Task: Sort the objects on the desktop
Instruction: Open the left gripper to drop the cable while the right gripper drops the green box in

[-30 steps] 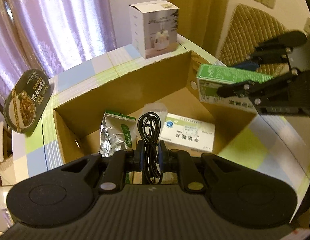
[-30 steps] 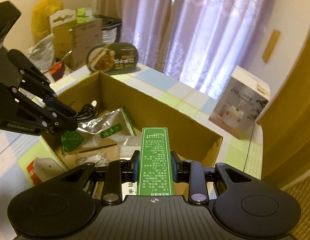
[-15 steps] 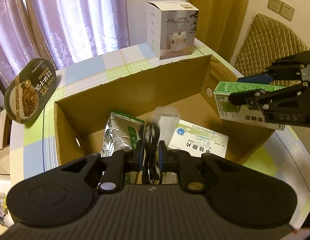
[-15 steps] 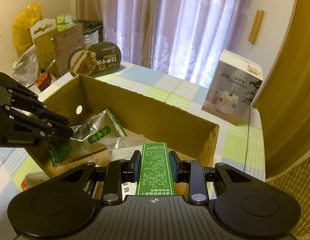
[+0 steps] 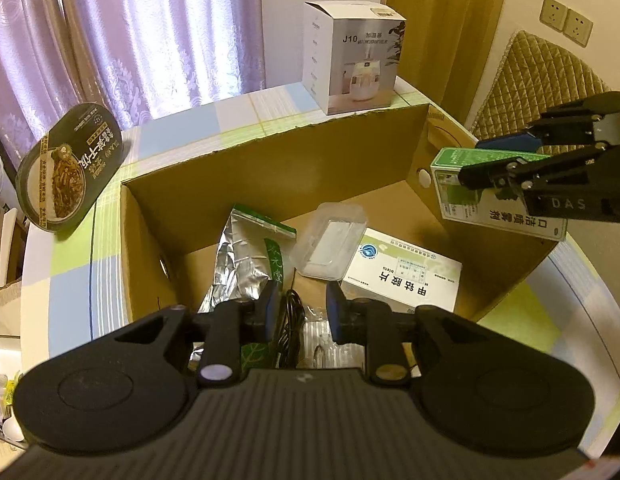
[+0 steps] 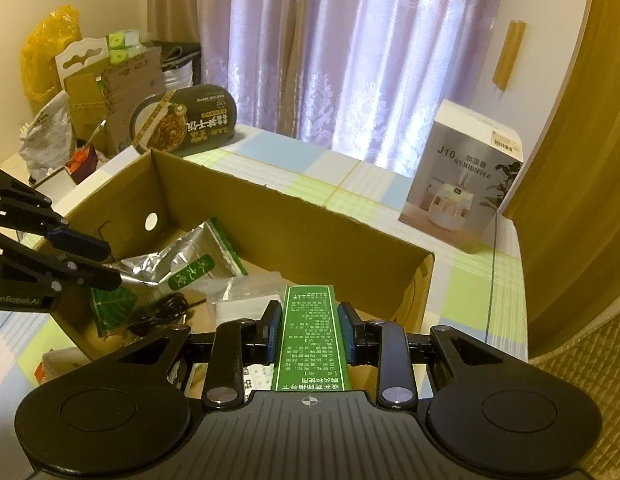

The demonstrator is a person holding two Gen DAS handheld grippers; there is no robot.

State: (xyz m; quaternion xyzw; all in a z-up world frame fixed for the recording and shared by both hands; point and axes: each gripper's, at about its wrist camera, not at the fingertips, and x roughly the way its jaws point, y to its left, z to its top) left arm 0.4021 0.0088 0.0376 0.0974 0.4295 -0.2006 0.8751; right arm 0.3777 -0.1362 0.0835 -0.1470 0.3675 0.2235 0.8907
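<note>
An open cardboard box (image 5: 270,148) stands on the checked tablecloth. Inside it lie a foil pouch (image 5: 246,252), a clear plastic case (image 5: 330,240), a white medicine box (image 5: 402,276) and a black cable (image 5: 290,320). My left gripper (image 5: 302,300) hangs open above the box's near side, with the cable lying loose below its fingers. My right gripper (image 6: 310,316) is shut on a green-and-white carton (image 6: 310,336) and holds it over the box's right end. In the left wrist view the carton (image 5: 498,208) and right gripper (image 5: 472,162) appear at the right.
A white humidifier box (image 5: 354,56) stands on the table behind the cardboard box. A dark oval noodle bowl (image 5: 70,168) leans at the table's back left. A quilted chair (image 5: 550,72) is beyond the right edge. Bags and cartons (image 6: 90,92) pile up off the left.
My left gripper has opened and the black cable has dropped from it into the box. The right gripper keeps the green carton and has shifted slightly over the box's right end.
</note>
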